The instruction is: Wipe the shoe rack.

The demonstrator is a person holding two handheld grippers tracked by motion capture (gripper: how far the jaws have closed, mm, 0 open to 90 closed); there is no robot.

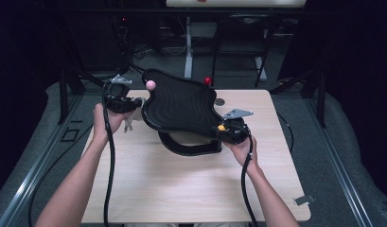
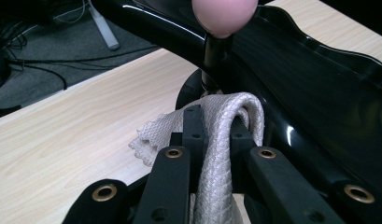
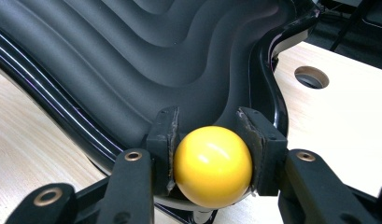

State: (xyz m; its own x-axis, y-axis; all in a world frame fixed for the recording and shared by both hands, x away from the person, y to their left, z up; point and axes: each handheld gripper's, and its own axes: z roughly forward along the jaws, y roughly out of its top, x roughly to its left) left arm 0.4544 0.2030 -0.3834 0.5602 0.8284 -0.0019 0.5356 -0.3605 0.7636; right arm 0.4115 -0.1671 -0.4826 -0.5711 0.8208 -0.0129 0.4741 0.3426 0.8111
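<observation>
Left gripper: jaws closed tight on a white woven strap, pinched between the pads in the left gripper view; held in the left hand near the far-left corner of the tabletop.
White woven strap: looped up and over between the jaws, one frayed end lying off to the side above the wood; loop sits just beside a black post under a pink ball.
Pink ball: at the far-left rim of a black wavy tray, directly ahead of the left gripper's jaws, touching neither pad.
Right gripper: jaws narrowed around a yellow ball, both pads pressing its sides; held in the right hand, right of the tabletop's middle.
Yellow ball: clamped at the tray's near-right rim, glossy, resting just over the tray's edge.
Black wavy tray: raised off the tabletop and tilted, ribbed inside, glossy rim, spanning between the two grippers over the far half of the tabletop.
Red ball: at the tray's far-right rim, toward the far edge of the tabletop.
Black curved base: on the tabletop under the tray, near its middle.
Round hole: in the tabletop beyond the tray, near the far edge.
</observation>
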